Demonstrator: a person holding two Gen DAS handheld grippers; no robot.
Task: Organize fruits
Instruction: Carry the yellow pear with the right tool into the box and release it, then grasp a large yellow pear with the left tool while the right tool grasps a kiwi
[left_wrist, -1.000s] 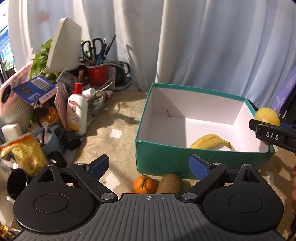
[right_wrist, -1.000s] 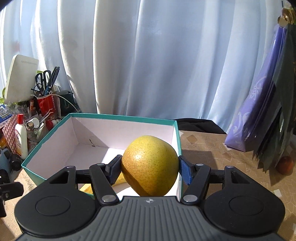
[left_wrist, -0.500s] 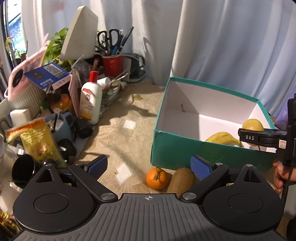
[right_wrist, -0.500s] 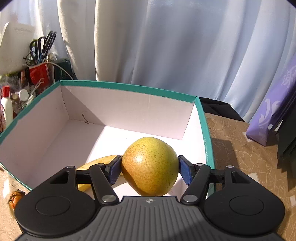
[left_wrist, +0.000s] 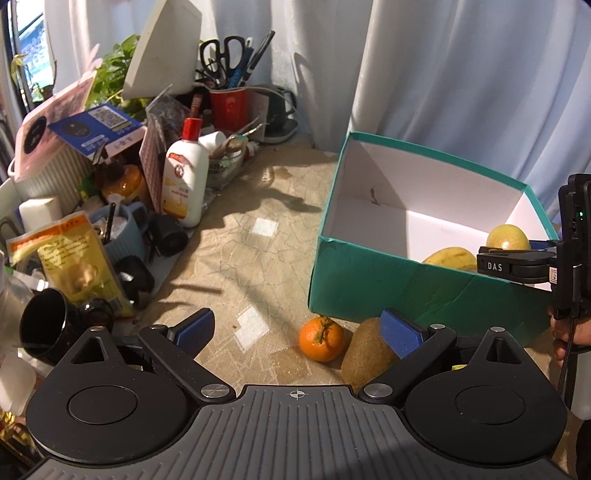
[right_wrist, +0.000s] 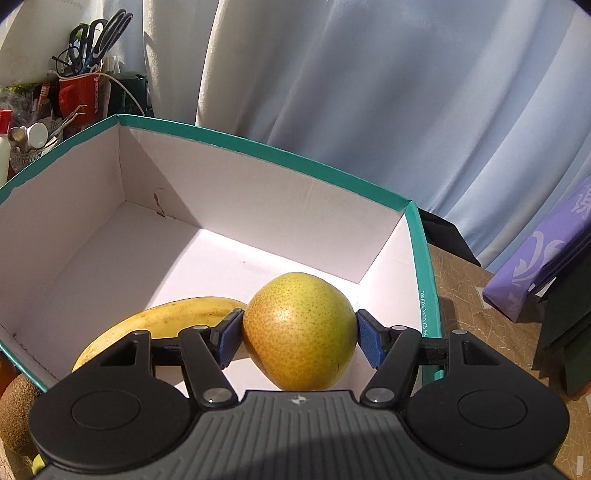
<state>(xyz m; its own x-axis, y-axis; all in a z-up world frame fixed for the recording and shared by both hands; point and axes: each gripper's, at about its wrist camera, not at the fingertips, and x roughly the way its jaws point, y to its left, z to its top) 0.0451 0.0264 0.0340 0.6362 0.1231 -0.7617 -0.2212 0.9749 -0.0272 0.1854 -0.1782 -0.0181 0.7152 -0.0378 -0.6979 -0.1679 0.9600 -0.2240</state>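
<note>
My right gripper (right_wrist: 299, 339) is shut on a yellow-green pear (right_wrist: 300, 330) and holds it low inside the teal box (right_wrist: 258, 147), beside a banana (right_wrist: 166, 325). In the left wrist view the pear (left_wrist: 508, 238) and banana (left_wrist: 452, 256) show at the right end of the box (left_wrist: 406, 291), with the right gripper's finger (left_wrist: 517, 264) across them. My left gripper (left_wrist: 297, 332) is open and empty above the table. A mandarin (left_wrist: 322, 339) and a kiwi (left_wrist: 367, 356) lie in front of the box, the kiwi partly behind my right pad.
Clutter lines the left side: a white lotion bottle (left_wrist: 184, 181), a red cup with scissors and pens (left_wrist: 228, 107), a black mug (left_wrist: 46, 326), a yellow packet (left_wrist: 79, 264). A purple bag (right_wrist: 543, 273) stands right of the box.
My right gripper has lowered the pear from above the box rim down into the box next to the banana. My left gripper has shifted left, the box sliding right in its view.
</note>
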